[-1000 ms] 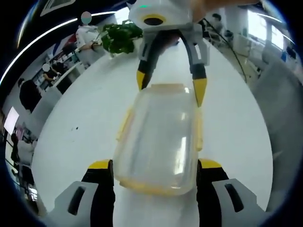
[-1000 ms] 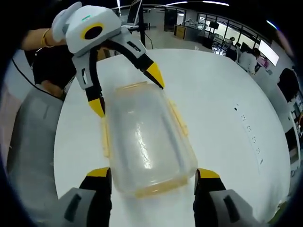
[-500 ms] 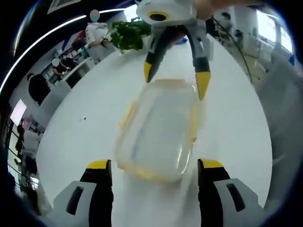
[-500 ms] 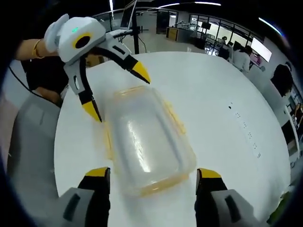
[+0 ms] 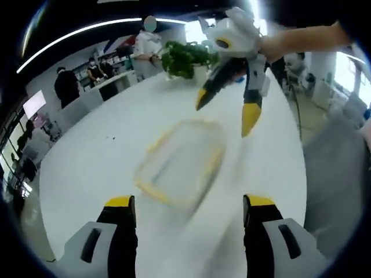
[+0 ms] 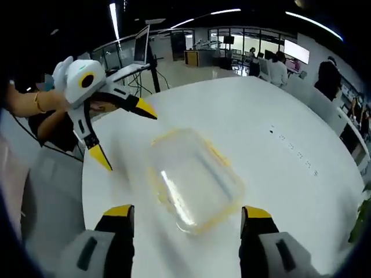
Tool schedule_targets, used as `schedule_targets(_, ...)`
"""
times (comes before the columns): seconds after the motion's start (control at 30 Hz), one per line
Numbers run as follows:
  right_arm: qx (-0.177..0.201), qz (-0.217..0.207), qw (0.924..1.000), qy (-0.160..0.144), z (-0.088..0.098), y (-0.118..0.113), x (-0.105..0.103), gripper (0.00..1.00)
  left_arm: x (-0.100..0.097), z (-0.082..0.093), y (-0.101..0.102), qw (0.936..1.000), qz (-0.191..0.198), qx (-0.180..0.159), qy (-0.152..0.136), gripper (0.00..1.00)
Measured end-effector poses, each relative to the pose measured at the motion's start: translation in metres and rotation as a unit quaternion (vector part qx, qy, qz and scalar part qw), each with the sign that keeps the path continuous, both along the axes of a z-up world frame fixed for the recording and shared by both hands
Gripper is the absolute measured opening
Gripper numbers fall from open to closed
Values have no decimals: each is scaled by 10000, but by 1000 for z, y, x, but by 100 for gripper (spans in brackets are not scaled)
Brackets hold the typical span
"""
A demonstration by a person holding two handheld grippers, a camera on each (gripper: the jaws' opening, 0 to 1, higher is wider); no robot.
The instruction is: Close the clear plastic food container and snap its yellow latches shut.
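Observation:
The clear plastic container (image 5: 179,165) with its yellow rim lies flat on the white round table (image 5: 93,156), lid on and blurred by motion. I cannot tell how its latches stand. My left gripper (image 5: 189,204) is open, its yellow-tipped jaws short of the container's near end. The right gripper (image 5: 225,114) hangs open above the far end, held by a person's hand. In the right gripper view the container (image 6: 194,179) lies ahead of my open right gripper (image 6: 187,211). There the left gripper (image 6: 124,136) is open, off the container's far left corner and apart from it.
A potted green plant (image 5: 185,58) stands at the table's far edge. People stand by desks behind it, and several people (image 6: 278,66) are in the room behind the table. A monitor on a stand (image 6: 142,43) rises beyond the table rim. The table edge (image 6: 75,191) runs close on the left.
Both grippers have drawn back and up from the container's ends, so it looks smaller in both views. The container lies where it was on the table. Both stay open.

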State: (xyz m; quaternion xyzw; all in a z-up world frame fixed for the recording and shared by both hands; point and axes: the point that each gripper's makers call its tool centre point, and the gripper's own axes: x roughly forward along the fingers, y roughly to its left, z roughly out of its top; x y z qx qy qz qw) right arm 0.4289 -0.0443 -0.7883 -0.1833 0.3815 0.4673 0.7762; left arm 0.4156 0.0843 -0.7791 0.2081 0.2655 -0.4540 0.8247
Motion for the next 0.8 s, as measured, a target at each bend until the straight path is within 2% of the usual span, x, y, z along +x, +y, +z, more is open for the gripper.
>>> schedule_targets(0.17,140,-185,9996,-155,11,-6,-11,74,-12,15,7,9997,88,-171,-146,72)
schedule_targets(0.3,299,-345,9987,-211,17,-8,-22,74,-23,23,12,9989,235,-385,-142,73)
schedule_targets(0.6,509,-559,9968,-268,18,-6,-56,74,-49,27,25,9972,453,-552,-205,74)
schedule_targets(0.8,717,-593,9954,-233,14,-4,-85,72,-72,22,32,9945,646,-816,-139,76)
